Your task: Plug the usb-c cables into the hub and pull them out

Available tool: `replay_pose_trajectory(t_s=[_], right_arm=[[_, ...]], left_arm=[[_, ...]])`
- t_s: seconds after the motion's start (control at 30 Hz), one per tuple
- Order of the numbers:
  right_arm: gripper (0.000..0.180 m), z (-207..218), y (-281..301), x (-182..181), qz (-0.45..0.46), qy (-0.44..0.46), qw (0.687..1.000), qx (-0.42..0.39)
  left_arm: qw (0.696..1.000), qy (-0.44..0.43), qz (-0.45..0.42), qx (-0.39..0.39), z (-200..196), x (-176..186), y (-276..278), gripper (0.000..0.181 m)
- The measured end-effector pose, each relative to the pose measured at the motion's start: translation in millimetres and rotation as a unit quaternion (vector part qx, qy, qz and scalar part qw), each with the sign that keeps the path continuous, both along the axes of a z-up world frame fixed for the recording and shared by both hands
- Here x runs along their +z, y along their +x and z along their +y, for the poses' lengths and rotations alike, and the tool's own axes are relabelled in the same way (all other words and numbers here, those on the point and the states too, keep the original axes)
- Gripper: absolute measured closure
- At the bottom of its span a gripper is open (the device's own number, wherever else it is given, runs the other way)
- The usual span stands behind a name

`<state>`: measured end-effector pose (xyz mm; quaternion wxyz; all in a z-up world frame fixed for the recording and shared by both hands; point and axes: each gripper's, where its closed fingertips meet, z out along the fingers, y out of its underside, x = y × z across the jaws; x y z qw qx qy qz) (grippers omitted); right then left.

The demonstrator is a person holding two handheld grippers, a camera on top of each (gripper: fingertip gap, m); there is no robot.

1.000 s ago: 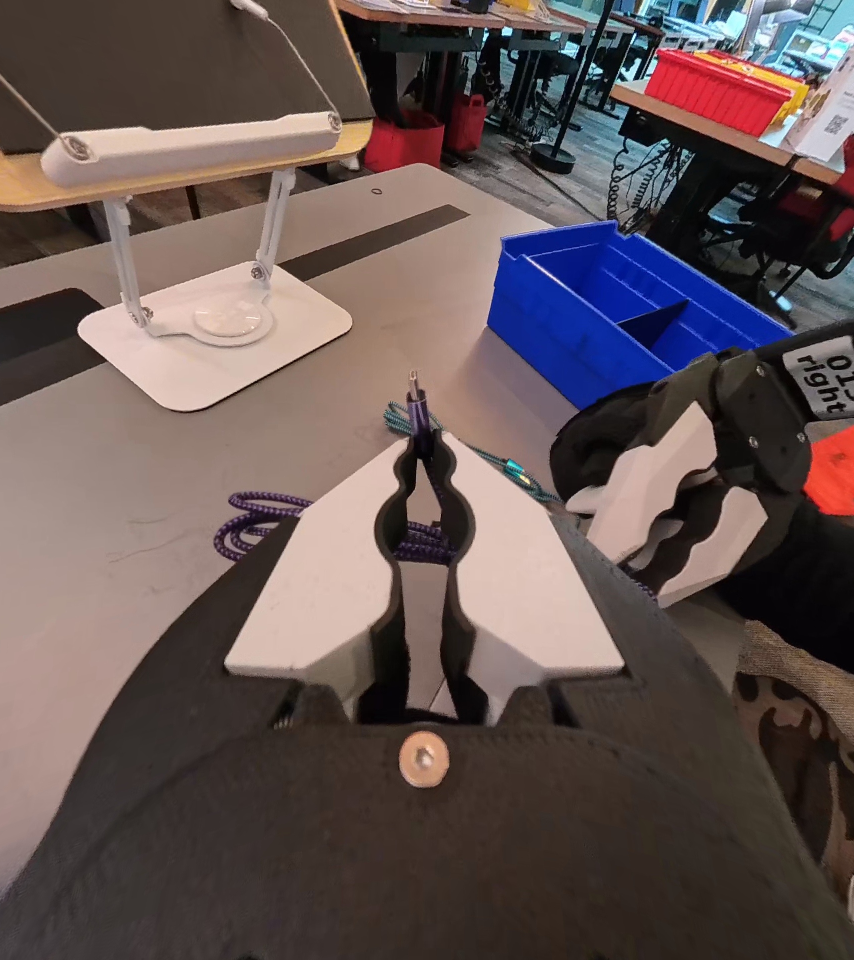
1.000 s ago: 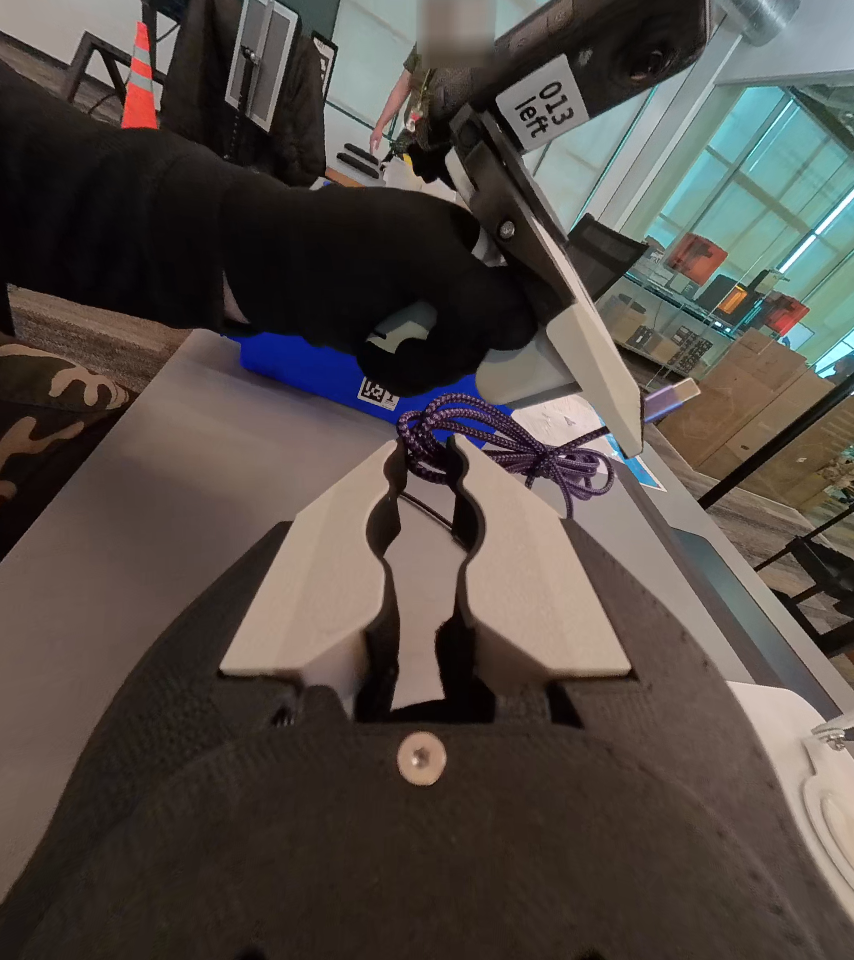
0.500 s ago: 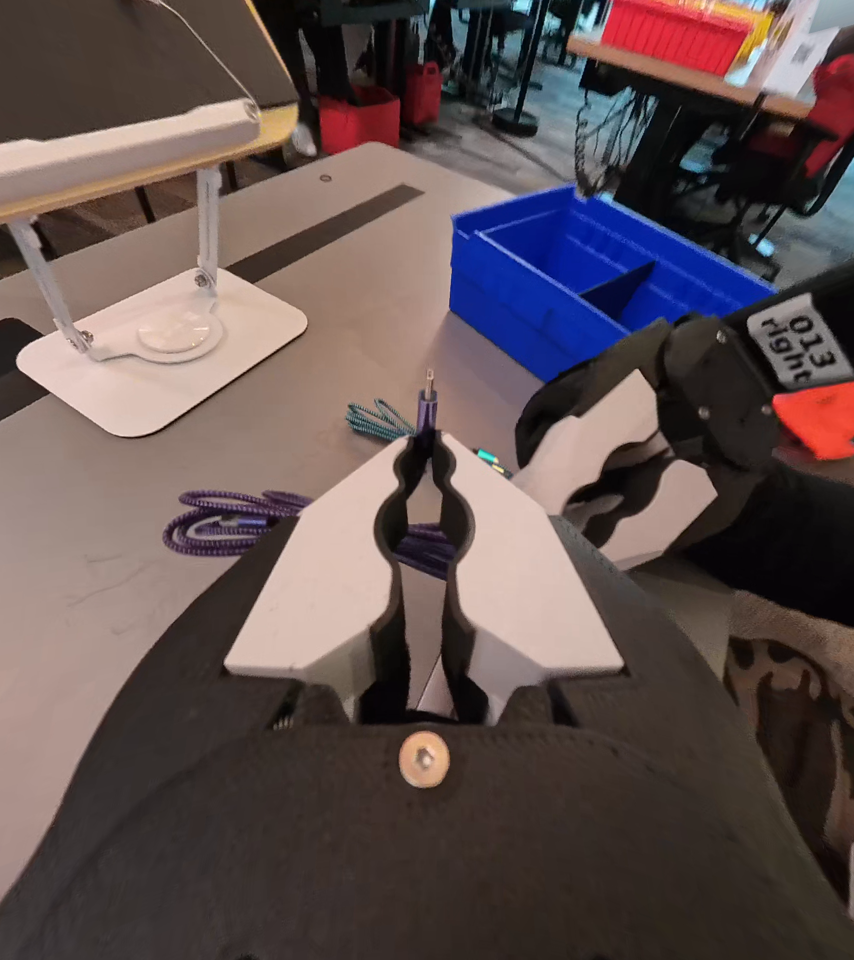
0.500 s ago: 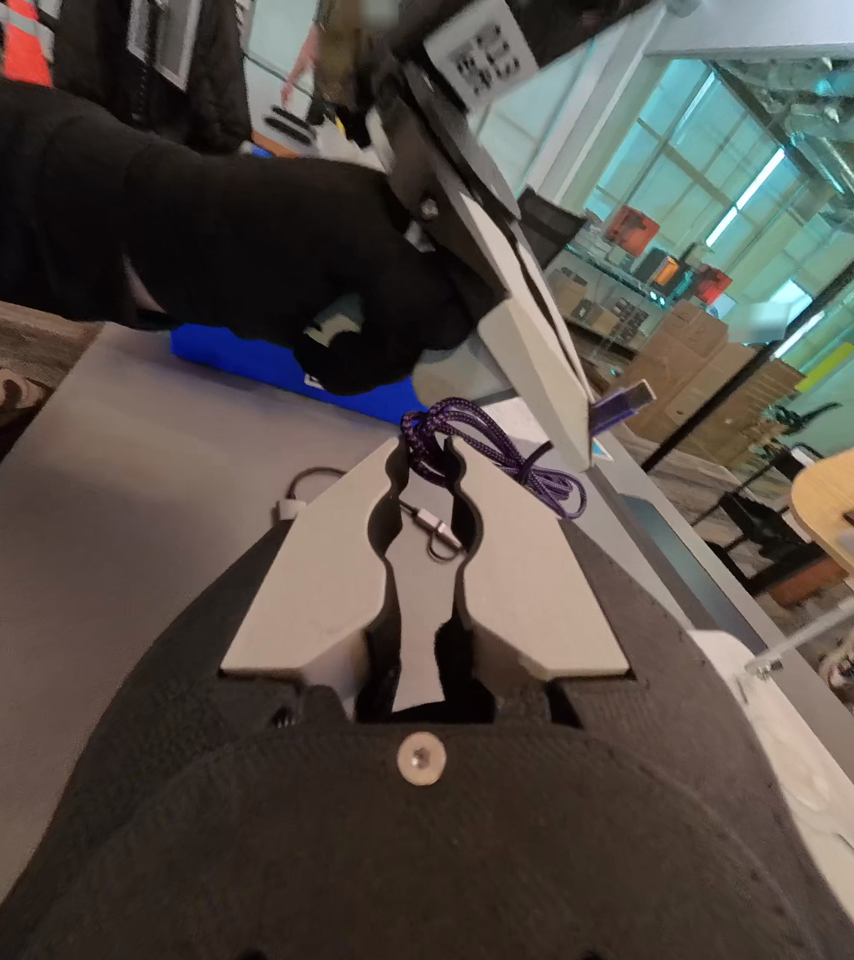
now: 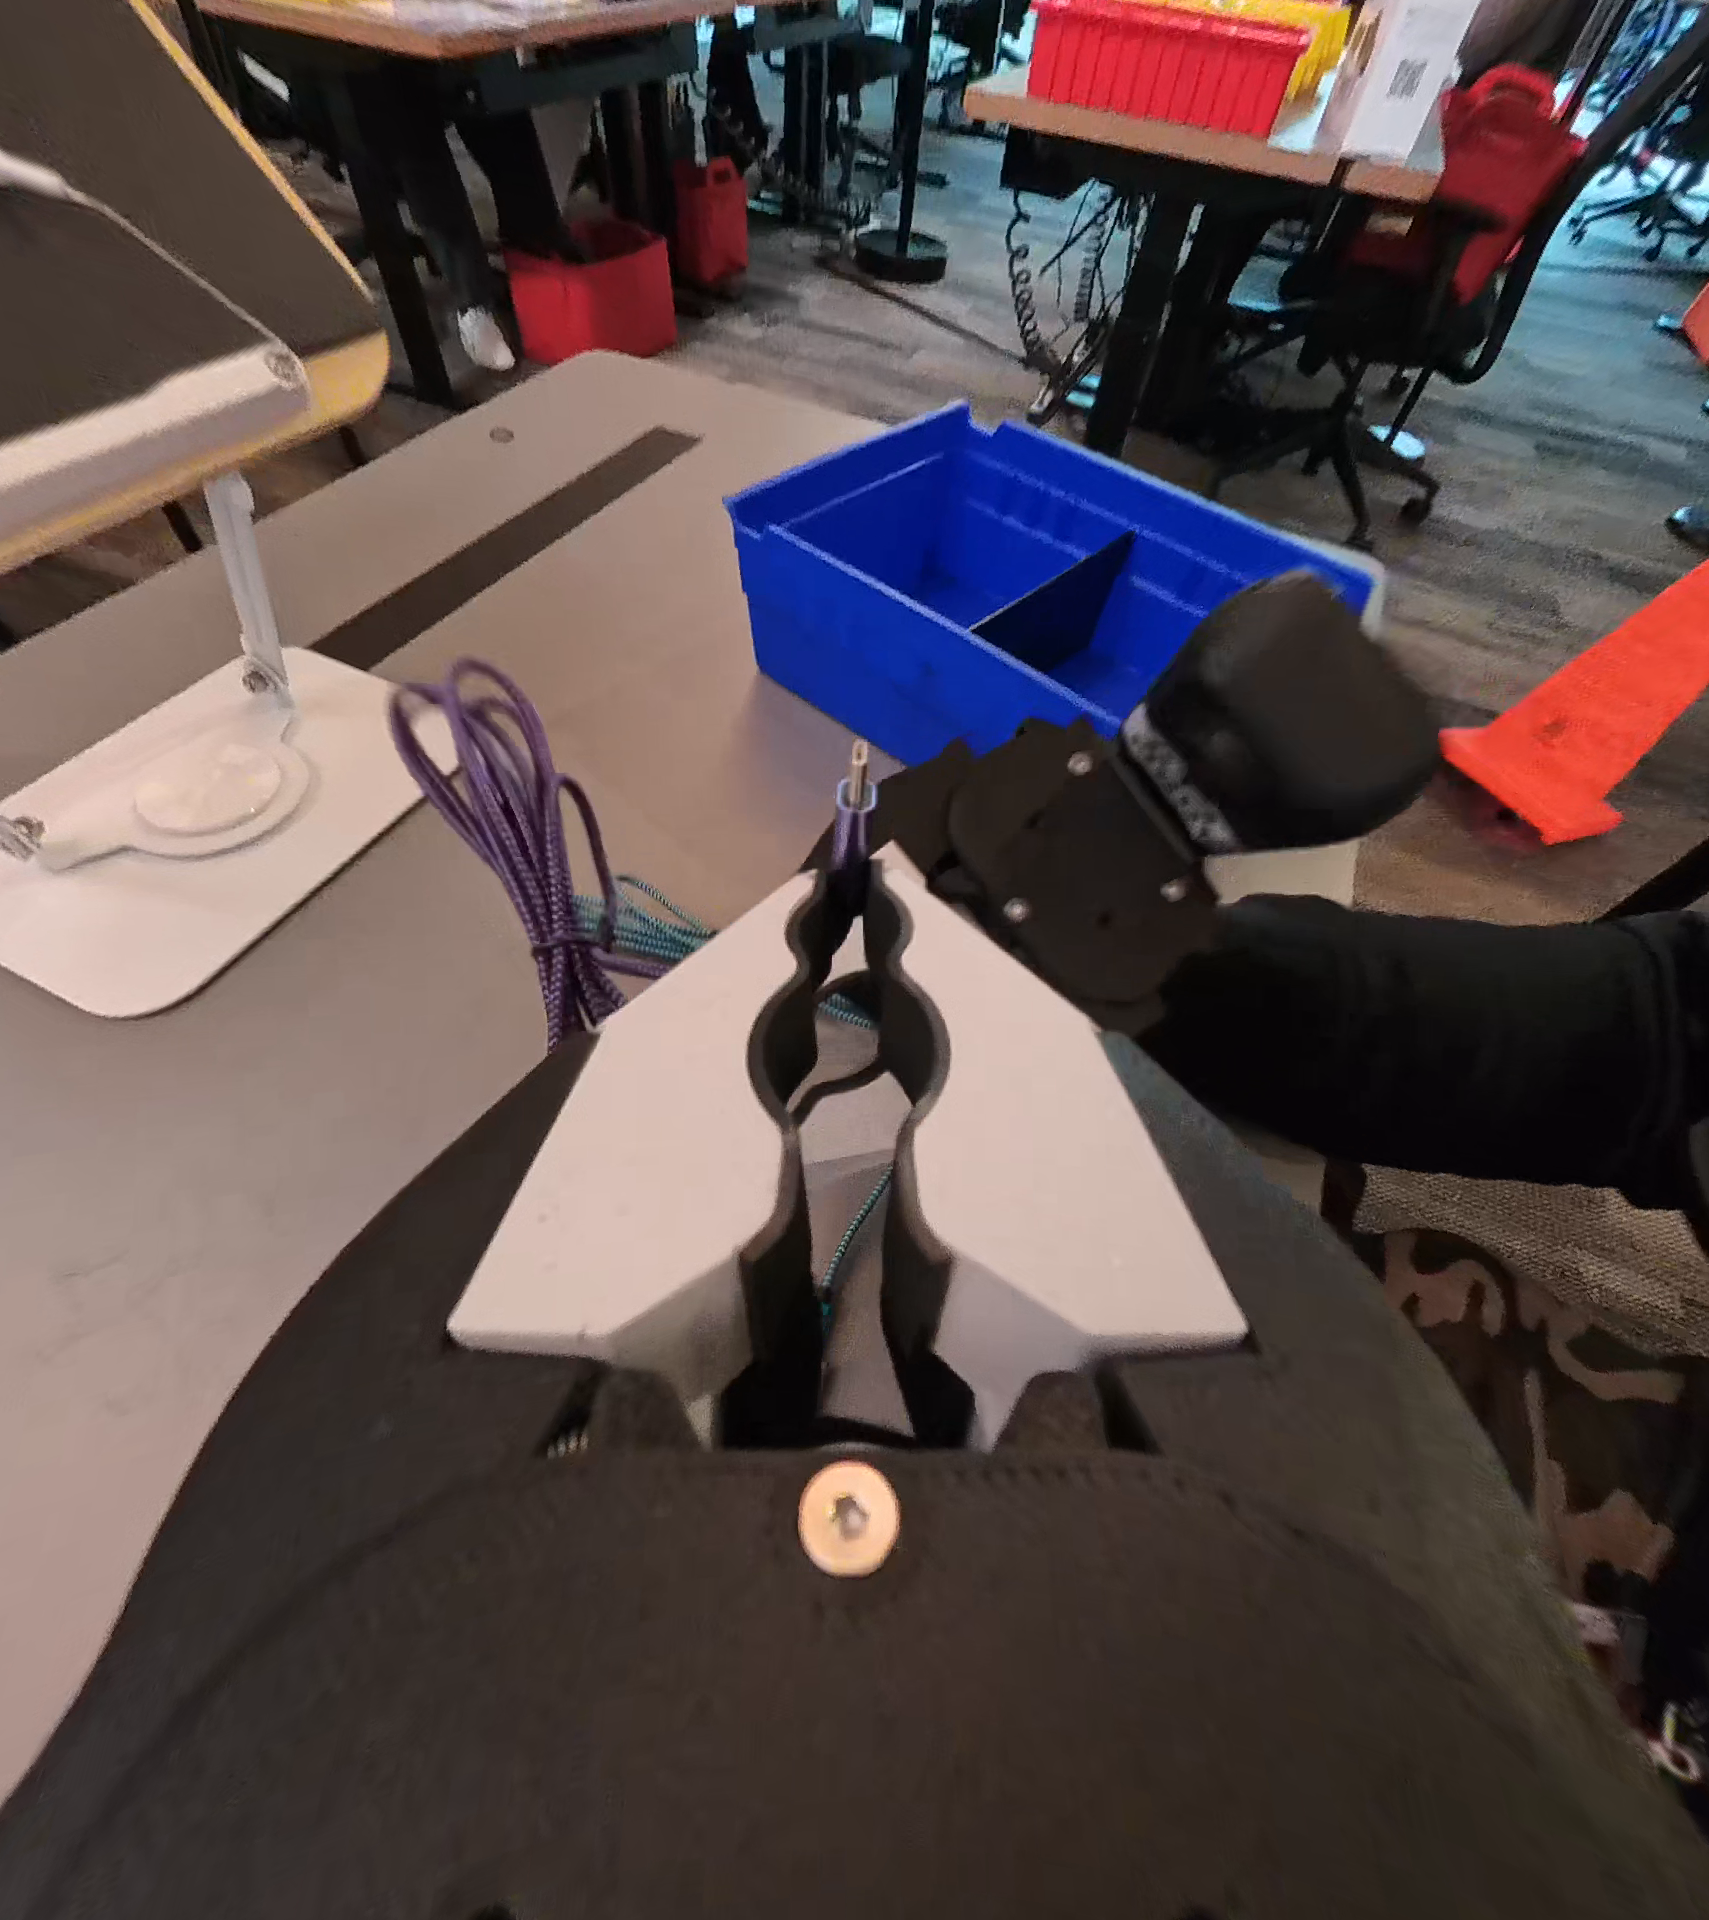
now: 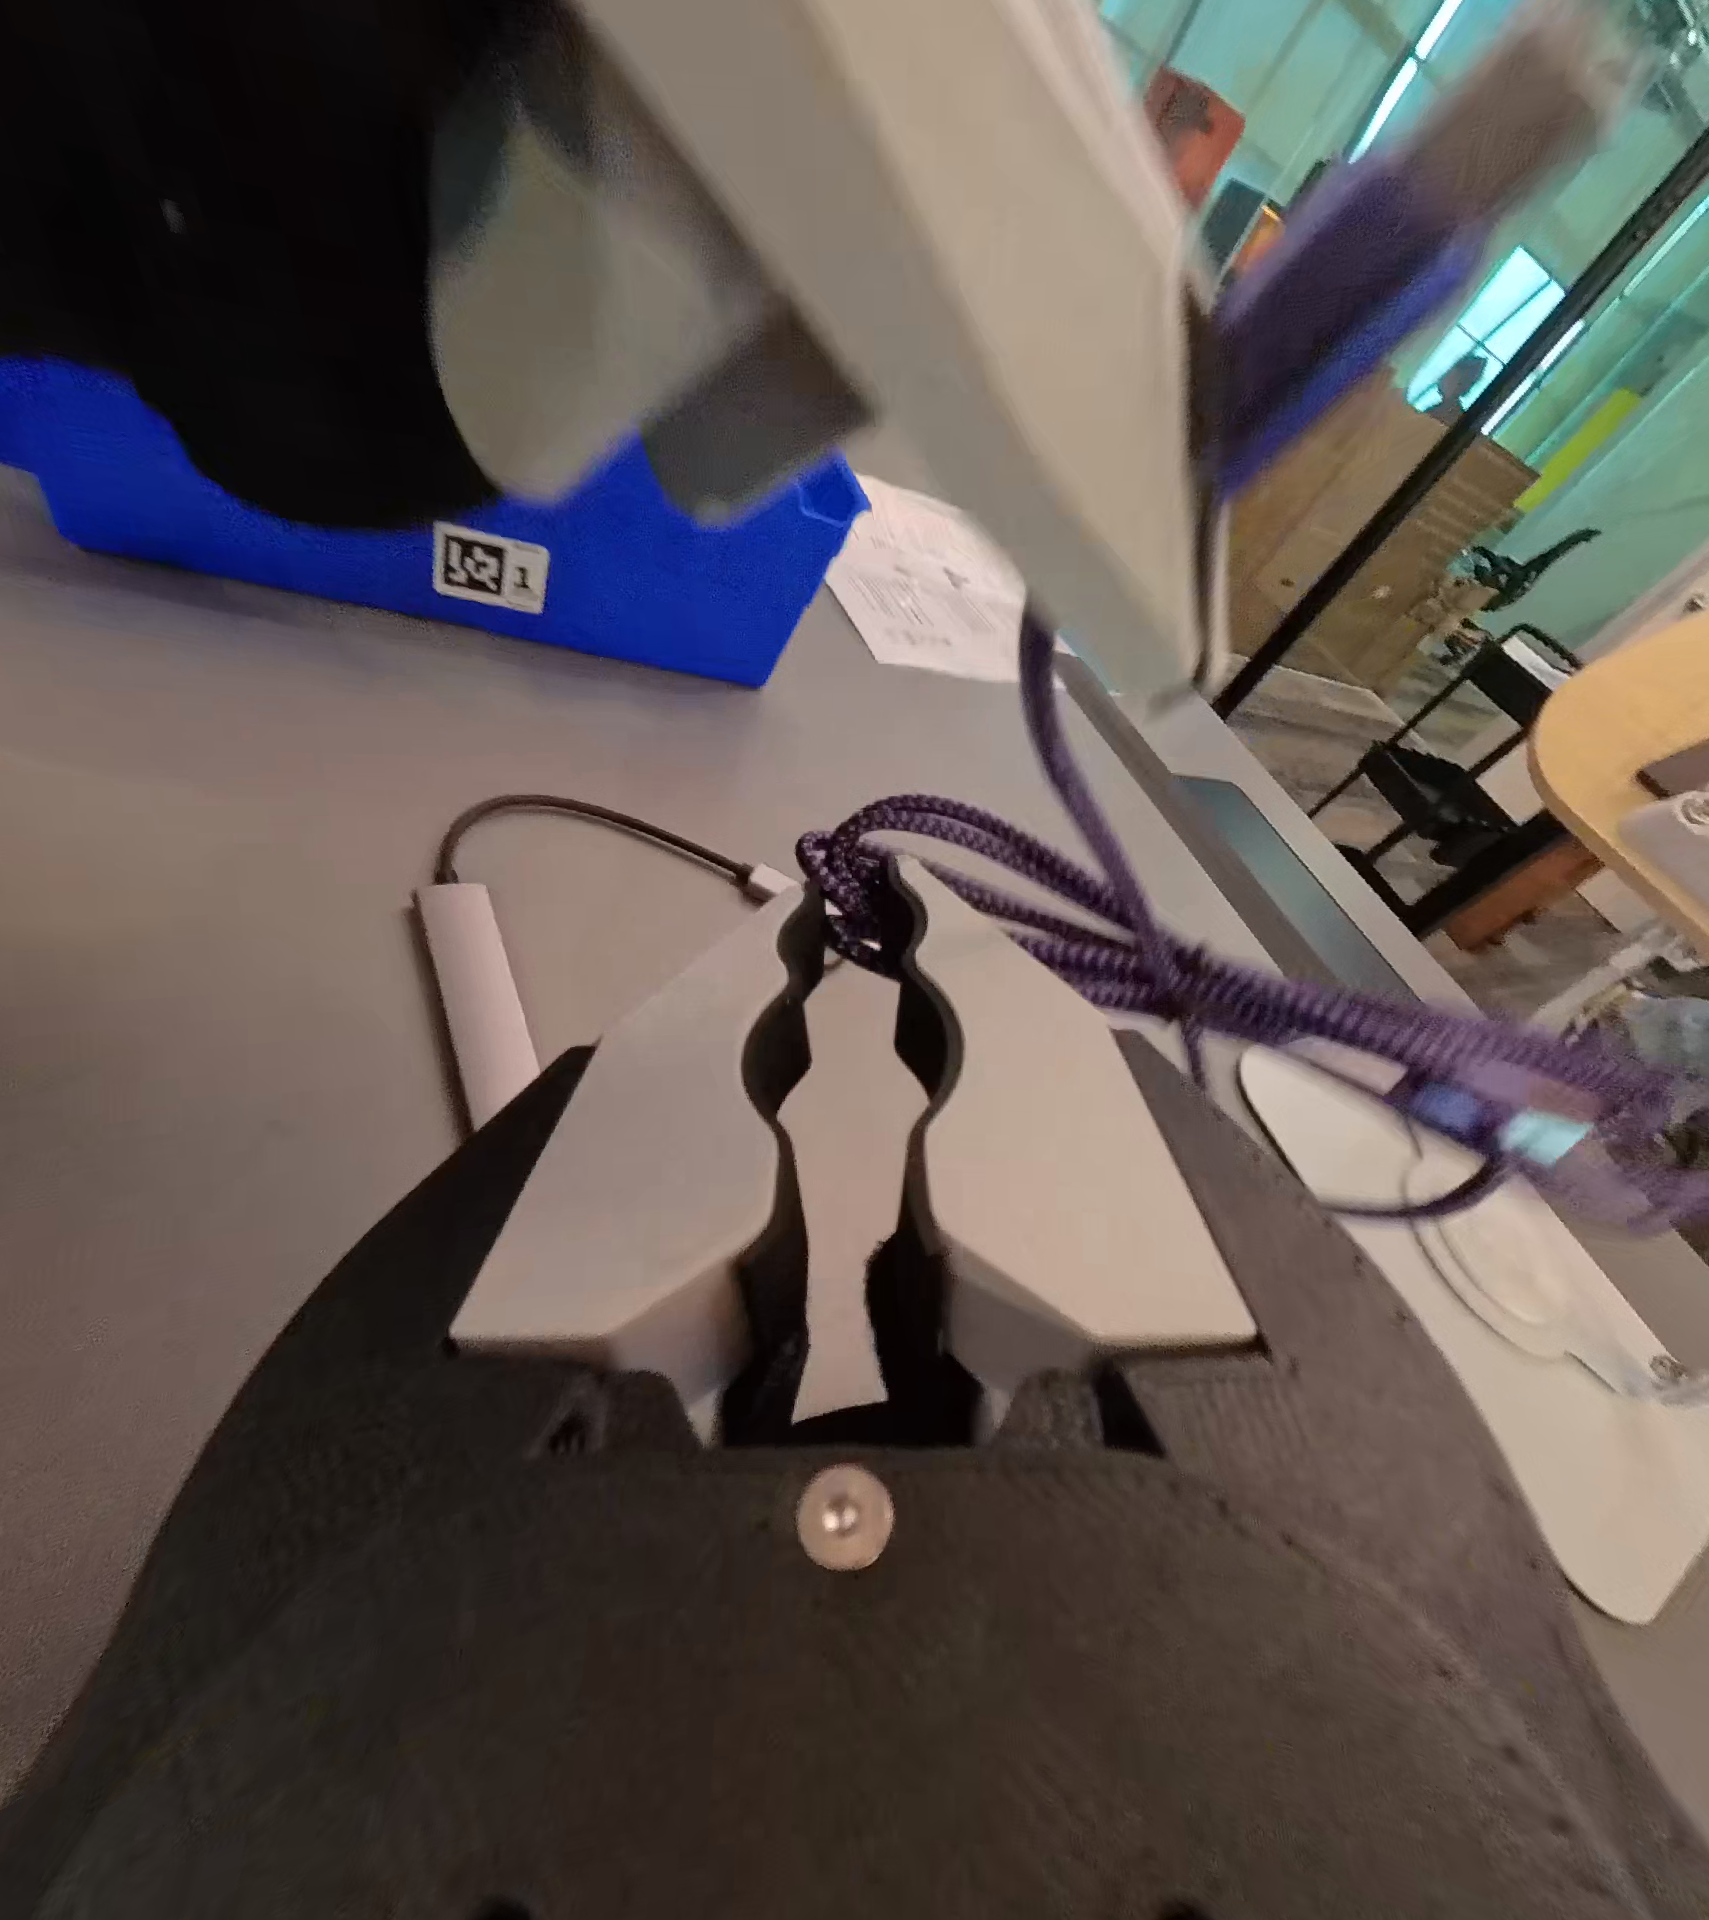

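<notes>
My left gripper (image 5: pixel 850 878) is shut on the plug of a purple braided usb-c cable (image 5: pixel 507 810), and the metal tip sticks out past the fingertips. My right gripper (image 6: pixel 855 904) is shut on a loop of the same cable's tied bundle (image 6: pixel 1193 987), which hangs above the grey table (image 6: pixel 154 831). The white hub (image 6: pixel 476 977) with its short black lead lies on the table just beyond my right fingertips. The left gripper (image 6: pixel 933 312) looms close above in the right wrist view, blurred. The right gripper (image 5: pixel 1068 862) sits just right of my left fingertips. A teal cable (image 5: pixel 647 925) lies under the purple one.
A blue divided bin (image 5: pixel 985 582) stands at the table's far right edge. A white stand with a flat base (image 5: pixel 133 831) is to the left. A paper sheet (image 6: pixel 923 603) lies beside the bin. An orange cone (image 5: pixel 1619 675) and desks are on the floor beyond. The left gripper's tips are roughly 10 cm from the right gripper's. To reach the white hub (image 6: pixel 476 977) in a straight line is about 15 cm for my right fingers, about 20 cm for my left.
The purple bundle has come up off the table, its loops now standing in the air. The two grippers have drawn close together, and the hub has come fully into the right wrist view.
</notes>
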<state>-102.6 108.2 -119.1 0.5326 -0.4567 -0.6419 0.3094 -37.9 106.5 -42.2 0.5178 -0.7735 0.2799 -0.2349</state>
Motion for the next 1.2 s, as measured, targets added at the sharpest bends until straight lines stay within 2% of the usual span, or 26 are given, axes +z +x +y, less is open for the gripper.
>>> replay_pose_trajectory(t_s=[0.13,0.3,0.33,0.4,0.53,0.63,0.73,0.87,0.9,1.0,1.13,1.2], right_arm=[[0.171,-4.3,-2.9,-1.4,0.000,-0.006,1.000,0.014],[0.169,-22.3,-4.7,2.0,0.010,-0.008,0.998,0.065],[0.167,-26.6,-4.4,2.1,0.011,-0.013,0.997,0.079],[0.147,-33.7,-4.0,3.9,0.018,-0.044,0.993,0.109],[0.135,-37.0,4.6,27.0,0.073,-0.149,0.973,0.157],[0.132,-17.8,13.3,39.8,0.109,-0.227,0.956,0.152],[0.129,1.6,20.7,46.7,0.139,-0.276,0.941,0.135],[0.118,10.8,22.6,51.2,0.156,-0.248,0.950,0.103],[0.115,12.8,21.1,49.7,0.155,-0.247,0.952,0.094],[0.088,15.7,11.2,39.9,0.140,-0.267,0.950,0.077],[0.082,21.6,1.7,32.9,0.144,-0.293,0.944,0.049],[0.065,36.3,0.3,26.3,0.146,-0.314,0.938,0.009]], left_arm=[[1.000,0.005,0.008,0.009,0.7,6.7,-7.9,0.177],[0.999,-0.006,-0.034,0.021,8.9,1.8,-22.2,0.177],[0.999,-0.009,-0.043,0.025,11.1,1.5,-25.7,0.177],[0.998,-0.010,-0.059,0.036,16.6,1.8,-34.9,0.178],[0.993,-0.011,-0.106,0.049,23.4,6.6,-52.0,0.178],[0.991,-0.010,-0.127,0.039,21.5,11.3,-55.2,0.179],[0.992,-0.003,-0.112,0.056,22.4,14.6,-60.0,0.178],[0.990,0.015,-0.114,0.084,27.3,24.4,-69.0,0.178],[0.988,0.018,-0.121,0.090,28.9,26.8,-70.9,0.178],[0.985,0.027,-0.139,0.096,31.7,31.8,-69.7,0.178],[0.984,0.032,-0.147,0.094,33.1,32.9,-57.3,0.178],[0.983,0.040,-0.149,0.099,34.5,35.0,-54.0,0.179]])
